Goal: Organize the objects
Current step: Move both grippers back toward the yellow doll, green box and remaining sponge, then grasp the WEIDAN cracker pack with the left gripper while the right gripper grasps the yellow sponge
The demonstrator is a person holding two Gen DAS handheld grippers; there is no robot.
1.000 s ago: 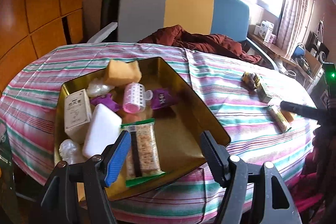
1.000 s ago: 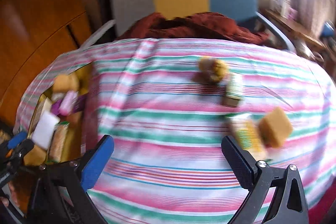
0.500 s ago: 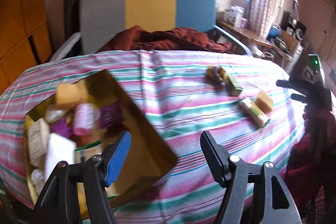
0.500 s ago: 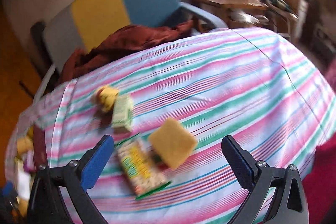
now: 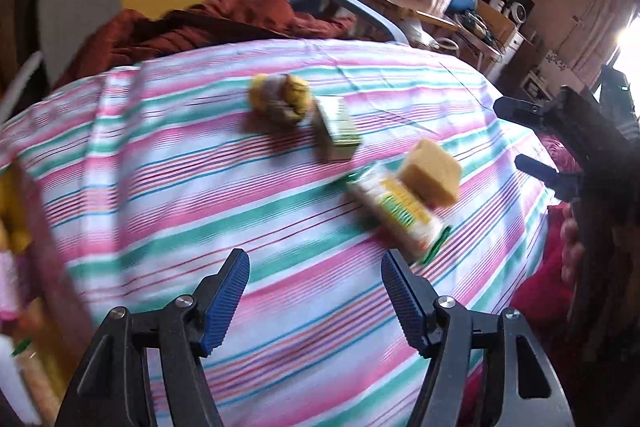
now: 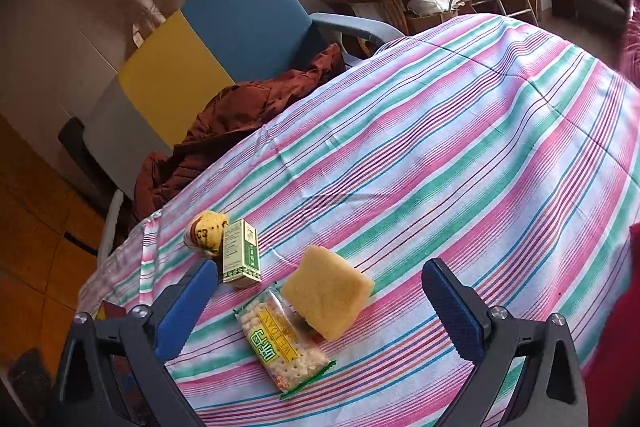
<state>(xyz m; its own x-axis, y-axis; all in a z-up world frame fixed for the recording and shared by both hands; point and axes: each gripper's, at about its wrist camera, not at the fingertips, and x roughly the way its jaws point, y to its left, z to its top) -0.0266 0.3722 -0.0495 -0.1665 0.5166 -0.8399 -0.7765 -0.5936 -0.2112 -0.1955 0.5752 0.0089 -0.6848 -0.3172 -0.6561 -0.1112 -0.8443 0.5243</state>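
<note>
With both sets of jaws spread wide and empty, we should bring the right gripper (image 6: pixel 320 307) low over the yellow sponge (image 6: pixel 328 293), which lies on the bench propped against the cracker packet (image 6: pixel 280 343), closing across its flat sides only.

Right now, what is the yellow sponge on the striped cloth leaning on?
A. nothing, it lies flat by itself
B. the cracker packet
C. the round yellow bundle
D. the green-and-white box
B: the right wrist view shows the yellow sponge propped on one end of the cracker packet, apart from the green-and-white box.
</note>
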